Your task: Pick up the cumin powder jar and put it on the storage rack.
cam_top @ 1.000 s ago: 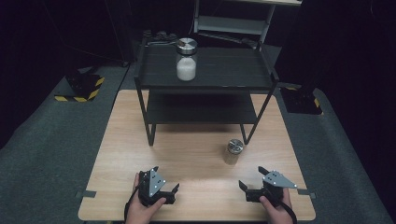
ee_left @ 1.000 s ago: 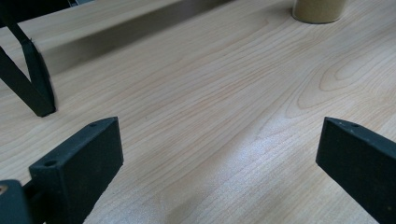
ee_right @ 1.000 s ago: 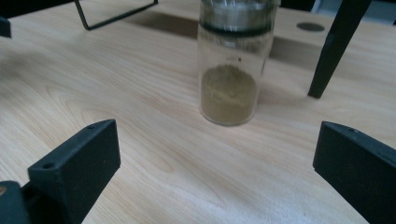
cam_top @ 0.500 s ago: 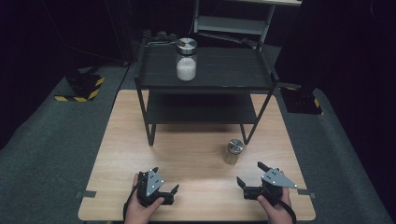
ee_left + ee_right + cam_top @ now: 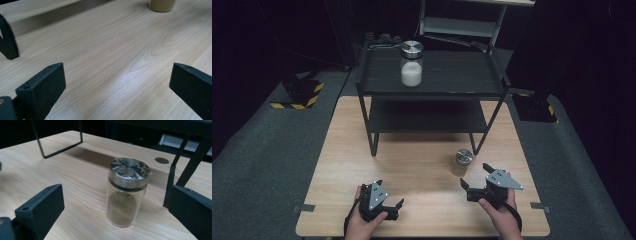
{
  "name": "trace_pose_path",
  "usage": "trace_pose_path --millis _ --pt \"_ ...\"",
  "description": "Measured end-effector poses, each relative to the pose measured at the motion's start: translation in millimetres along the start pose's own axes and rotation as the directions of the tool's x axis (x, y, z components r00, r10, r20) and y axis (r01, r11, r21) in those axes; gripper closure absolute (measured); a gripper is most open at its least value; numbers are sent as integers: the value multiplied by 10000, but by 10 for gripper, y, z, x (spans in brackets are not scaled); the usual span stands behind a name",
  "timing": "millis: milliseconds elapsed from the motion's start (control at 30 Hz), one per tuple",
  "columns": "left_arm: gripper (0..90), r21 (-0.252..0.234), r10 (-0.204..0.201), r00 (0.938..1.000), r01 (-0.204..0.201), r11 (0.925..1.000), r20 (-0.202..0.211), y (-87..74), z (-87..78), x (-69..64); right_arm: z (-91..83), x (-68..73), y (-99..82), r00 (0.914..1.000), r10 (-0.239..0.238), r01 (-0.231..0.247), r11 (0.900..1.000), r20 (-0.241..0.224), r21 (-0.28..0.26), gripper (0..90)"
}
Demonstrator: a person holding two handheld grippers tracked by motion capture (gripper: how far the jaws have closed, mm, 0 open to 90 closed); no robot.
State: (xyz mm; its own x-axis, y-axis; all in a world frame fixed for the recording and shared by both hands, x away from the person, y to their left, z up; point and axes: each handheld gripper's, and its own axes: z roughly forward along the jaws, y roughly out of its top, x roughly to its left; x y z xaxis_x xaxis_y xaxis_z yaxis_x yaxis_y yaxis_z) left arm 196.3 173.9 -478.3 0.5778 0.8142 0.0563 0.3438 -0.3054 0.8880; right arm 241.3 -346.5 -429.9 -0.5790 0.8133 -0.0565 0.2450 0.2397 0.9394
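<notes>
A small glass jar (image 5: pixel 463 161) with a metal lid and brown powder stands upright on the wooden table (image 5: pixel 412 165), near the rack's front right leg. My right gripper (image 5: pixel 475 175) is open just in front of it. In the right gripper view the jar (image 5: pixel 127 192) stands beyond the two spread jaws, not touched. My left gripper (image 5: pixel 390 193) is open low over the table's front left, with nothing between its jaws; the brown jar's base (image 5: pixel 161 5) shows far ahead in the left gripper view. A taller jar of white powder (image 5: pixel 411 64) stands on the rack's top shelf.
A black two-tier metal rack (image 5: pixel 447 85) takes up the back half of the table; its lower shelf (image 5: pixel 427 117) holds nothing. One rack leg (image 5: pixel 175 182) stands close behind the brown jar. Bare wood lies between the two grippers. Grey floor surrounds the table.
My right gripper has crept slightly left and forward, closer to the brown jar. The left gripper has barely moved. Both jars stand where they were.
</notes>
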Motion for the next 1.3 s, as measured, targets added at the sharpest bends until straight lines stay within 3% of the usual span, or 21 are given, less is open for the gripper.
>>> trace_pose_path --millis 367,667,967,1300 --pt "10 18 -110 9998 110 9999 136 2 0 26 248 -89 -6 9995 298 -300 9994 144 145 2" --pt "10 33 -173 9996 172 9998 213 4 2 48 445 -21 26 9975 340 -343 9994 617 37 2" --pt "10 43 -212 9993 211 9998 301 3 2 65 569 -4 -19 9963 460 -464 9989 728 38 11" --pt "10 61 -344 9989 342 9994 305 4 0 82 634 -10 -97 9955 620 -600 9977 712 -304 171"
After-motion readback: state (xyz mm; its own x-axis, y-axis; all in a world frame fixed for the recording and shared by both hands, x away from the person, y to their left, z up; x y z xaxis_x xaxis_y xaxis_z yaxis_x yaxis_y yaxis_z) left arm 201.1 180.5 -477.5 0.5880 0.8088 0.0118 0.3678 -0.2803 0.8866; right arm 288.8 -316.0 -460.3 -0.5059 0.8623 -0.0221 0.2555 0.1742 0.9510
